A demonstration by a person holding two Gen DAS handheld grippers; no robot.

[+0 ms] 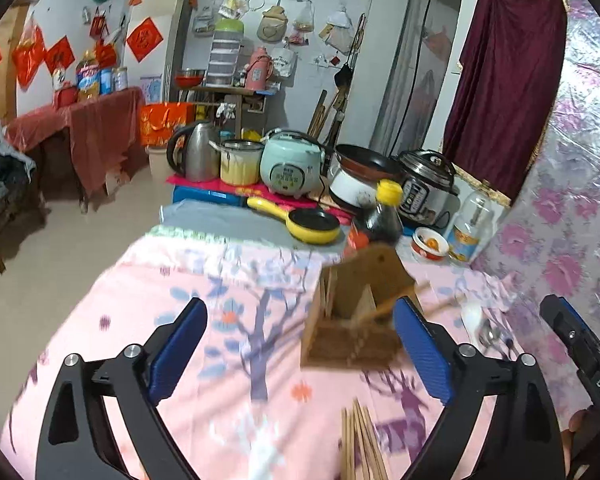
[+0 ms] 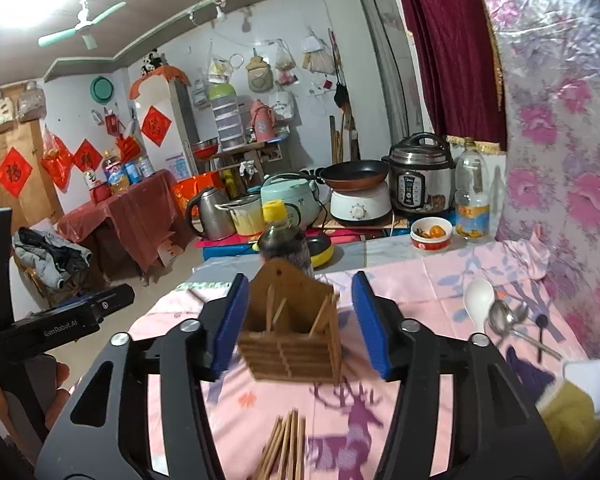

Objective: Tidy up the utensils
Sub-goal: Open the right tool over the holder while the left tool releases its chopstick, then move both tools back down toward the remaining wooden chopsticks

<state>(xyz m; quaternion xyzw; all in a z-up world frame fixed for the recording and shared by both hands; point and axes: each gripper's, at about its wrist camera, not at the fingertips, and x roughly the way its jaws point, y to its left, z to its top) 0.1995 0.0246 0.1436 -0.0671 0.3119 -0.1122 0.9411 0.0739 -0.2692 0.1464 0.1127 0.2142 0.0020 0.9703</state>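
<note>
A wooden utensil holder [image 1: 350, 316] [image 2: 294, 330] with compartments stands on the pink patterned tablecloth [image 1: 228, 320]; a few chopsticks lean in it. A bundle of wooden chopsticks [image 1: 360, 444] [image 2: 286, 450] lies on the cloth in front of it. A white spoon [image 2: 478, 300] and metal spoons [image 2: 508, 318] lie to the right; they also show in the left wrist view [image 1: 490, 334]. My left gripper [image 1: 300, 352] is open and empty, left of and before the holder. My right gripper [image 2: 300, 324] is open, its blue pads [image 2: 230, 322] either side of the holder, apart from it.
Behind the holder stand a dark sauce bottle [image 1: 376, 216] [image 2: 284, 240], a yellow pan [image 1: 310, 222], a bowl of oranges [image 2: 432, 234], an oil bottle [image 2: 472, 200], cookers and a kettle [image 1: 194, 152]. A floral wall [image 2: 560, 160] bounds the right. A yellow cloth [image 2: 568, 416] lies bottom right.
</note>
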